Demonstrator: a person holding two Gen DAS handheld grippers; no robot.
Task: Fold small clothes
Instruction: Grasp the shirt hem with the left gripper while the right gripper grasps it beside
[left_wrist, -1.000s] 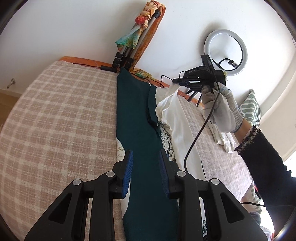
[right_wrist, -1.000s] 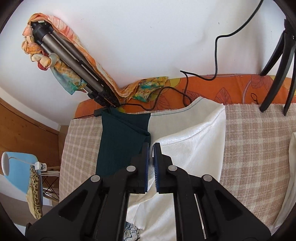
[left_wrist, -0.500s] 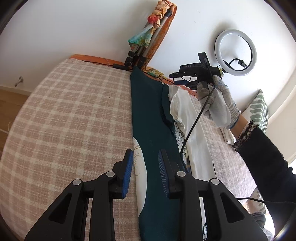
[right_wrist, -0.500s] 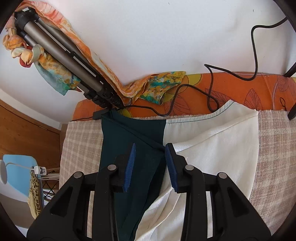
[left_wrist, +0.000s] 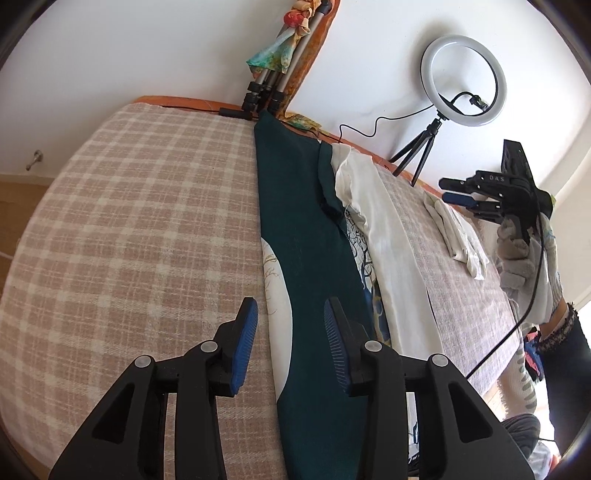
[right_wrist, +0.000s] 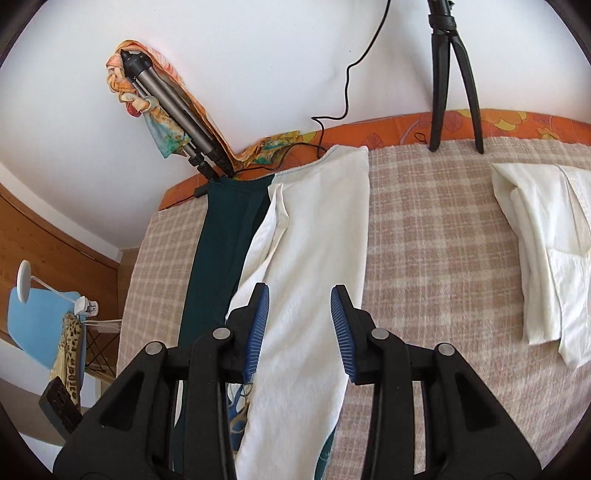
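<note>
Two garments in work: I count one long dark green garment (left_wrist: 306, 229) and one white garment (right_wrist: 306, 258), lying side by side down the checked bedspread (left_wrist: 140, 229), edges overlapping.
Folded so far: one small white piece (right_wrist: 543, 251), set well apart to the right; I judge that one done.
Left to do: both long pieces look only narrowed lengthwise; I judge the crosswise folds not yet made.
Printed cloth: one patterned layer (left_wrist: 275, 273) peeks out beneath the green; I cannot tell if it is separate.
Left gripper (left_wrist: 290, 347): jaws have just been opening; they are part-way apart over the green's near end, holding nothing.
Right gripper (right_wrist: 299, 332): jaws have just been opening; they are parted above the white garment, pads clear of it.
Other counts: one ring light (left_wrist: 463, 79); one folded tripod (right_wrist: 173, 122) wrapped in a scarf.
</note>
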